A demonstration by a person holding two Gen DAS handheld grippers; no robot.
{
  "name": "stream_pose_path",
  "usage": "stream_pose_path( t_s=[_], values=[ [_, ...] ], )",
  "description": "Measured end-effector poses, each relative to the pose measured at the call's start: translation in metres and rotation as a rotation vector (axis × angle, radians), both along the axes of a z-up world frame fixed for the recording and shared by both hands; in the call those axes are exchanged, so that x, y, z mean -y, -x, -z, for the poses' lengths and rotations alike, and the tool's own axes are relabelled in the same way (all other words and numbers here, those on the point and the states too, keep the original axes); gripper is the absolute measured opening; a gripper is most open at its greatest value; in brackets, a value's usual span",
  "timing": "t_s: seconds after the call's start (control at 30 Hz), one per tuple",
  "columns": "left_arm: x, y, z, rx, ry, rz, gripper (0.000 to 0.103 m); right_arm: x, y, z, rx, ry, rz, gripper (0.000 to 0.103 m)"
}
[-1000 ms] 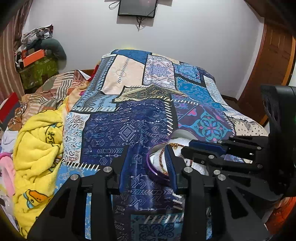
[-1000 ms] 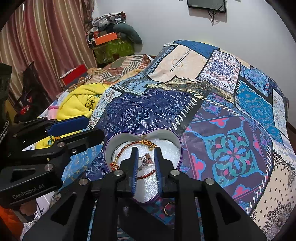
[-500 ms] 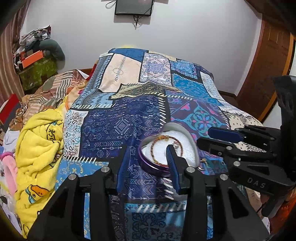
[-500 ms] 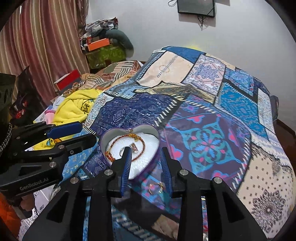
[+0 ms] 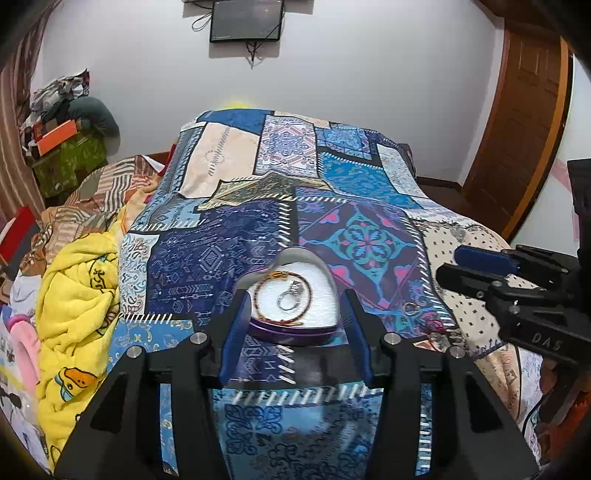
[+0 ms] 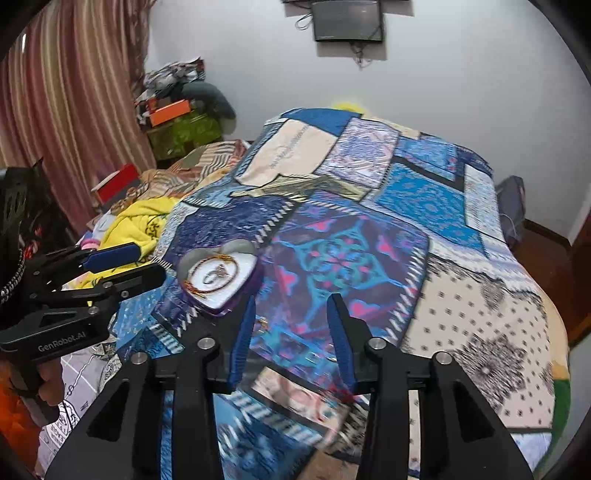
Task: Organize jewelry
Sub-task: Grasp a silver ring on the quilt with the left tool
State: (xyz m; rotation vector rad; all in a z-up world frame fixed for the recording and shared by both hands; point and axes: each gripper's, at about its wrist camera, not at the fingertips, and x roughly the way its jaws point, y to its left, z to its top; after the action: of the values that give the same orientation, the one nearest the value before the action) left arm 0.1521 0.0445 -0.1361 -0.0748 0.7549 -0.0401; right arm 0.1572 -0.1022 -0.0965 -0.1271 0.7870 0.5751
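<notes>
A purple heart-shaped jewelry box (image 5: pixel 295 330) with a white lining lies open on the patchwork bedspread (image 5: pixel 207 266). Inside it lie a red-brown beaded bracelet (image 5: pixel 263 291) and a silver ring (image 5: pixel 291 297). My left gripper (image 5: pixel 293 317) is open, its blue pads on either side of the box's near edge, apart from it. In the right wrist view the box (image 6: pixel 218 277) sits left of and beyond my right gripper (image 6: pixel 291 325), which is open and empty above the bedspread. A small ring (image 5: pixel 409 308) lies on the bedspread right of the box.
A yellow blanket (image 5: pixel 77 295) is bunched along the bed's left side. Piled clothes and boxes (image 5: pixel 62 147) stand at the far left by a curtain. A wall screen (image 5: pixel 245 20) hangs behind the bed. A wooden door (image 5: pixel 517 129) is at the right.
Both grippers have pulled back from the box and opened wider. The right gripper let the silver ring go into the box and moved right.
</notes>
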Motion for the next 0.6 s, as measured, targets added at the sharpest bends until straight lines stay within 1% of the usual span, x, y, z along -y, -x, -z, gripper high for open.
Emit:
stream_pose_path(
  t_s=[0.17, 0.33, 0.43, 0.6],
  values=[
    [0.021, 0.001, -0.001, -0.015, -0.010, 0.031, 0.052, 0.036, 0.002, -0.003, -0.002, -0.018, 0.064, 0.041],
    [0.044, -0.003, 0.006, -0.042, -0.008, 0.074, 0.052, 0.065, 0.003, 0.002, -0.022, -0.011, 0.113, 0.041],
    [0.060, -0.008, 0.015, -0.074, -0.002, 0.106, 0.052, 0.075, 0.003, 0.010, -0.045, -0.003, 0.127, 0.041],
    [0.085, -0.016, 0.039, -0.151, 0.004, 0.162, 0.052, 0.085, 0.004, 0.027, -0.090, 0.009, 0.131, 0.041]
  ],
)
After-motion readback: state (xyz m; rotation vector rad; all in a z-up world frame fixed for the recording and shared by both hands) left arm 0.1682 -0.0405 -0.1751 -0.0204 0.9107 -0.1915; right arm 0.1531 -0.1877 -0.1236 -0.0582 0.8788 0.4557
